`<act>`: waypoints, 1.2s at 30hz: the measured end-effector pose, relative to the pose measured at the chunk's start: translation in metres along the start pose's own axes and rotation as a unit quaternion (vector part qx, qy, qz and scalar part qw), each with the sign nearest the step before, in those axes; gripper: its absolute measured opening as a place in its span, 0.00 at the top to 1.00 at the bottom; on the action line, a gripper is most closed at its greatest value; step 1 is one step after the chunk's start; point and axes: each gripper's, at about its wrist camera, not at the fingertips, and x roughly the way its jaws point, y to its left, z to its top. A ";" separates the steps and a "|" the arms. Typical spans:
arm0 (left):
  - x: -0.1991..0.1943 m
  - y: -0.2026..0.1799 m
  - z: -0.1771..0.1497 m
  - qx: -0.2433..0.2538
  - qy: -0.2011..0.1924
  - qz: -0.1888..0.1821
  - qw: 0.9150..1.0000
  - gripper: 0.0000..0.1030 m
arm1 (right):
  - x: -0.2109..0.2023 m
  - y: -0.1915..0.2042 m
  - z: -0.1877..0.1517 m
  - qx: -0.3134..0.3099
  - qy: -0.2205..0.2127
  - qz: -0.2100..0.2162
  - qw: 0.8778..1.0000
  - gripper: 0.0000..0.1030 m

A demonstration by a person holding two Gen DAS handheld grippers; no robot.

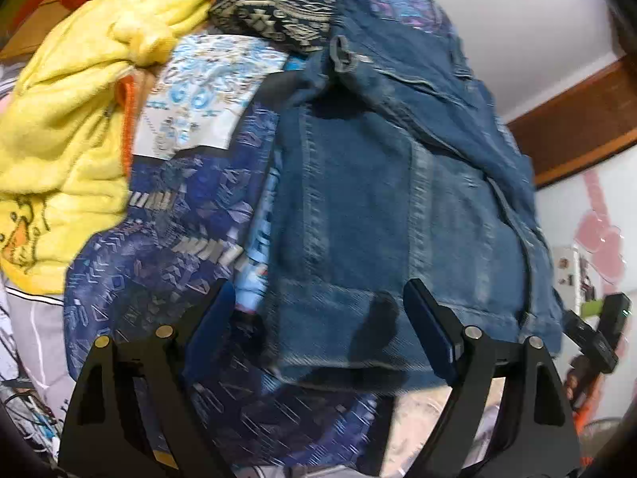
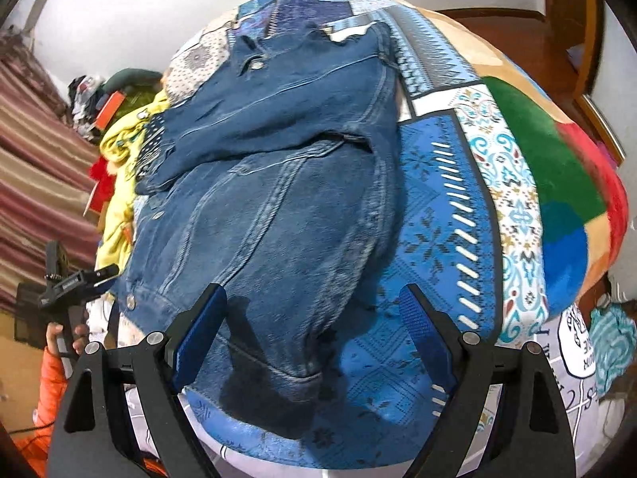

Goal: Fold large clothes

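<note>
Left side: yellow fleece garment heaped with other unfolded clothes at the far left of the bed, dark patterned knit beyond it. Left tool released, both blue pads spread wide, hovering just above the near hem of the denim jacket, nothing gripped. Centre: denim jacket lying on the blue patchwork bedspread, back panel up, one sleeve drawn diagonally across the upper body, collar end farthest from the cameras. Hem corner with metal button near the left tool as seen from the right wrist view. Right tool likewise released, pads wide apart, poised over the lower right part of the jacket and the adjoining bedspread; contact with the cloth not determinable. Right side: multicoloured blanket in green, blue and red at the far edge of the bed. Judged progress: early to middle stage, with the jacket spread out and one sleeve apparently laid inward, but body not yet doubled over. Remaining: tuck of any second sleeve, fold of hem toward collar, then treatment of the heaped garments at left.
</note>
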 end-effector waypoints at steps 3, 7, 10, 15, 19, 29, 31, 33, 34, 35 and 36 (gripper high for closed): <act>0.005 0.001 -0.009 -0.005 0.004 0.021 1.000 0.26 | 0.008 0.005 -0.004 0.000 0.005 0.025 1.000 0.20; 0.020 0.015 -0.020 -0.046 0.021 -0.012 0.999 0.45 | 0.010 0.010 -0.011 -0.016 -0.010 0.012 1.000 0.32; 0.015 0.008 -0.023 -0.039 0.012 -0.017 0.999 0.62 | 0.004 0.010 -0.010 -0.017 -0.020 0.025 0.999 0.67; -0.005 -0.015 -0.010 -0.005 -0.015 -0.017 1.000 0.88 | 0.003 0.008 -0.002 -0.008 -0.022 0.045 0.999 0.88; -0.029 -0.049 0.013 0.054 -0.055 0.017 0.997 0.89 | -0.010 0.021 0.012 -0.042 -0.047 0.061 0.996 0.90; -0.089 -0.115 0.103 0.095 -0.177 -0.024 0.979 0.91 | -0.036 0.047 0.085 -0.083 -0.136 0.058 0.986 0.91; -0.089 -0.126 0.129 0.100 -0.197 -0.015 0.975 0.91 | -0.040 0.045 0.110 -0.077 -0.156 0.051 0.983 0.91; -0.086 -0.133 0.158 0.092 -0.211 -0.009 0.973 0.91 | -0.039 0.040 0.139 -0.067 -0.176 0.041 0.981 0.91; -0.083 -0.134 0.168 0.088 -0.216 -0.005 0.972 0.91 | -0.039 0.038 0.148 -0.065 -0.181 0.036 0.981 0.91; -0.079 -0.134 0.180 0.082 -0.223 0.001 0.971 0.91 | -0.036 0.036 0.160 -0.062 -0.186 0.029 0.980 0.91; -0.074 -0.135 0.191 0.080 -0.226 0.007 0.971 0.91 | -0.032 0.033 0.174 -0.057 -0.191 0.022 0.980 0.91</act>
